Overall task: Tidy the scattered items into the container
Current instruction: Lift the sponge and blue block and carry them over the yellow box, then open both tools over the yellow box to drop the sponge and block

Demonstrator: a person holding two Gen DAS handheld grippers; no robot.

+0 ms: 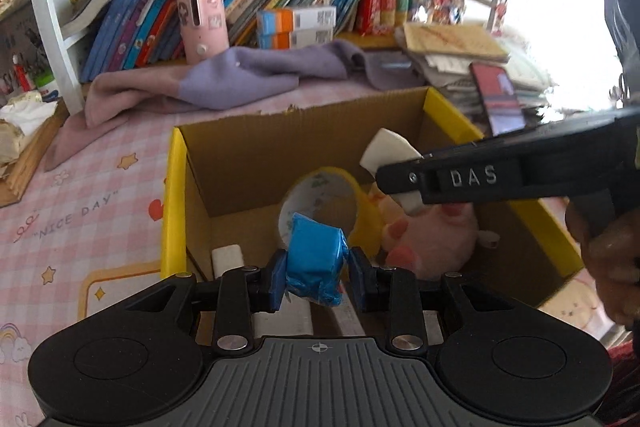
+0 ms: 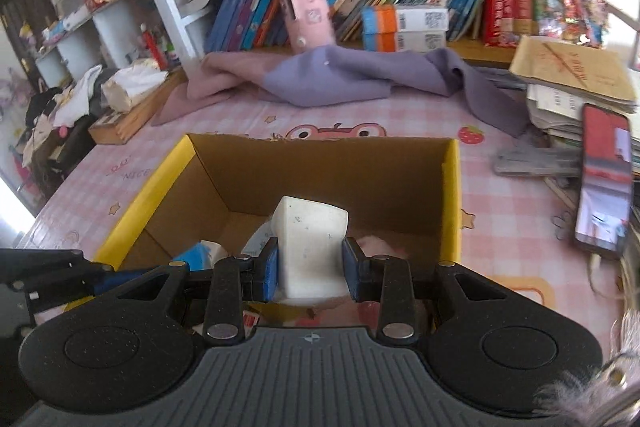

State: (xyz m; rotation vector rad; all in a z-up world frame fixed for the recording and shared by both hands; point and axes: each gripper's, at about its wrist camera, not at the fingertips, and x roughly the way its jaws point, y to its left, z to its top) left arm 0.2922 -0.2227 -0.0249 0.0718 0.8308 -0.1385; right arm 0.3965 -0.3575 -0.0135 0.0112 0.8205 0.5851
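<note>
An open cardboard box with yellow rims (image 1: 176, 195) (image 2: 453, 203) stands on the pink tablecloth. My left gripper (image 1: 318, 279) is shut on a blue packet (image 1: 314, 259) and holds it over the box's near side. My right gripper (image 2: 310, 273) is shut on a white block (image 2: 310, 243) above the box; it reaches in from the right in the left wrist view, where the white block (image 1: 386, 147) shows too. Inside lie a yellow-rimmed cup (image 1: 320, 203) on its side and a pink plush toy (image 1: 432, 235).
A purple and pink cloth (image 1: 224, 83) lies behind the box. A pink canister (image 1: 202, 19) and books stand on the shelf. A phone (image 2: 604, 179) leans on a paper stack (image 2: 576, 83) at the right. A wooden tray (image 2: 132, 115) sits at the left.
</note>
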